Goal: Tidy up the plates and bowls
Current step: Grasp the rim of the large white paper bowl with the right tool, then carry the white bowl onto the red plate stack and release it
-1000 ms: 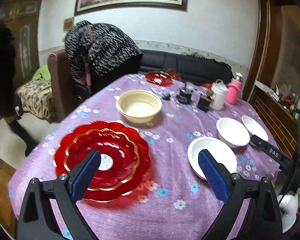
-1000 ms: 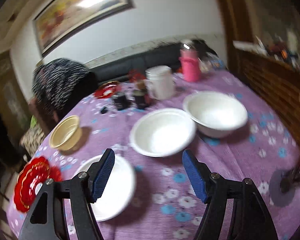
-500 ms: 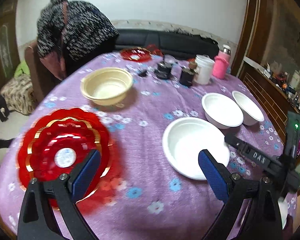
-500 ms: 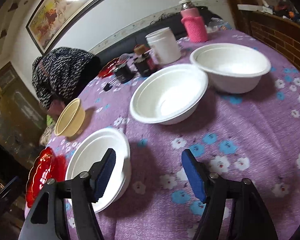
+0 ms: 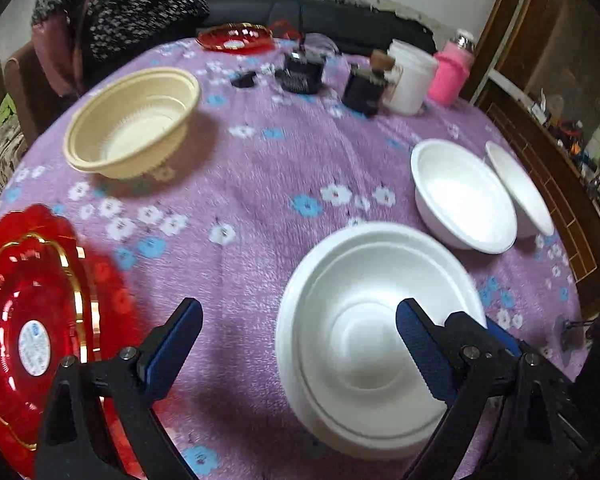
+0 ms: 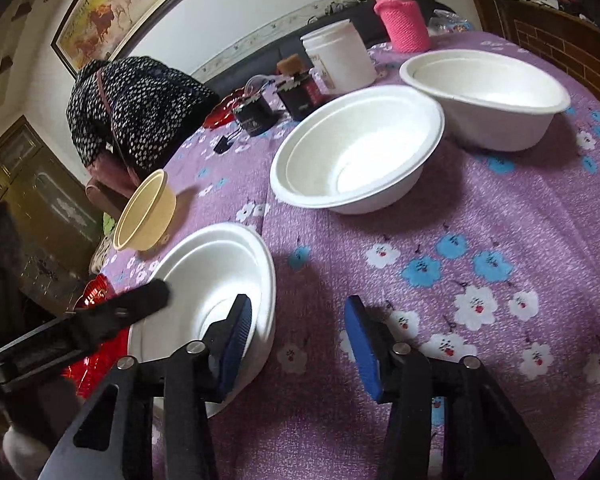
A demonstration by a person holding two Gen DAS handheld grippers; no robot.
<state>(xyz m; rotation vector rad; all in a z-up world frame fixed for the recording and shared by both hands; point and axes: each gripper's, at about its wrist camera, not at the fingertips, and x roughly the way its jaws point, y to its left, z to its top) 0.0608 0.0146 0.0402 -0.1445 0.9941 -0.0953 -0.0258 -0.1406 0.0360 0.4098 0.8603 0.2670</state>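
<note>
Both grippers have dropped lower and closer to the near white bowl [image 5: 370,332] vs 1 s ago; it now fills much more of each view.

R gripper [image 6: 298,344]: jaws wide apart, nothing held. Its left finger [image 6: 236,344] sits over or inside the bowl's near rim, its right finger outside over the cloth [image 6: 500,240], so the wall is between the pads but not pinched yet; can't tell if the pad touches.

L gripper [image 5: 298,356]: also wide open, empty. One finger overlaps the bowl's right edge, the other hangs over bare cloth between the bowl and the red plate [image 5: 32,332]. It hovers beside the bowl, not lined up on the rim.

Other task items, rel. to that bowl: 2nd white bowl [image 6: 360,152] just beyond it, 3rd [image 6: 488,96] farther back-right, cream bowl [image 6: 144,212] back-left, red plate close on the left.

Risks, my read:
- Bowl looks thin and light; a hard pinch on the wall could dent it, a weak one may let it tilt or slip on lift.
- Closing off-centre would likely shove it across the cloth toward the red plate.
- L and R tools are very close here; they could knock each other.
- Soft cloth may drag or bunch if a finger rides low.
</note>
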